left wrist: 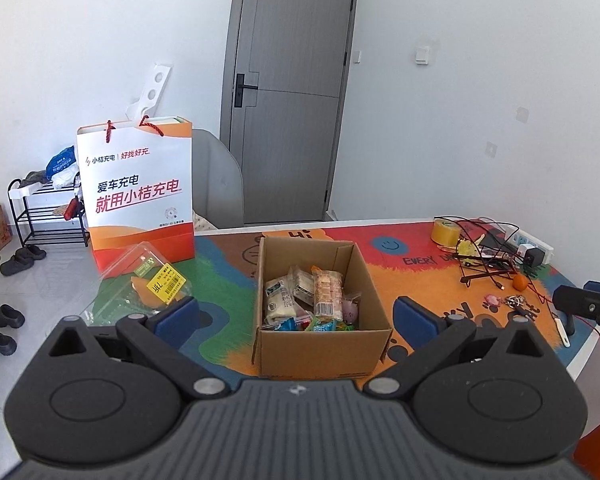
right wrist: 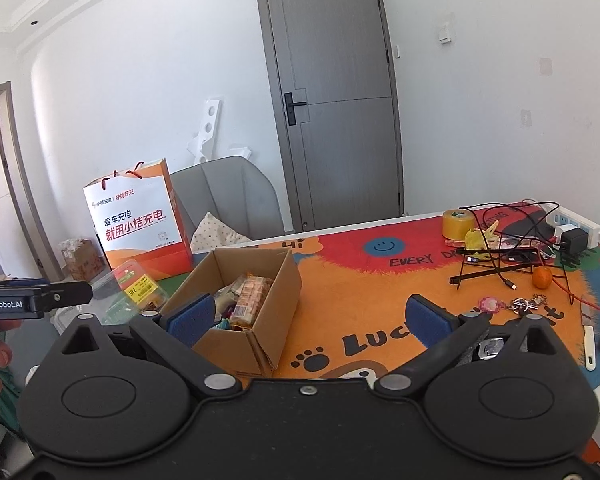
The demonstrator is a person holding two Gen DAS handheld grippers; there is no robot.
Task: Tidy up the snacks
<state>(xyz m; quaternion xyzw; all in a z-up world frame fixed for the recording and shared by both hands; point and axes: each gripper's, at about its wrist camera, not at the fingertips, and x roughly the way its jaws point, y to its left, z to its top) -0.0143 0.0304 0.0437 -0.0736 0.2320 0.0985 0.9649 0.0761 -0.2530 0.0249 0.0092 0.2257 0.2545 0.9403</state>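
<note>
Both the left gripper [left wrist: 296, 314] and right gripper [right wrist: 308, 320] hang spread wide and empty, low in frame, facing the snack-filled box [left wrist: 374, 280] at centre, probably readying a reach.

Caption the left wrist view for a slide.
Open left tongs hover before a cardboard box of wrapped snacks on a colourful table mat.

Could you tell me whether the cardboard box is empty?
No, the cardboard box holds several wrapped snacks piled on its floor.
</note>
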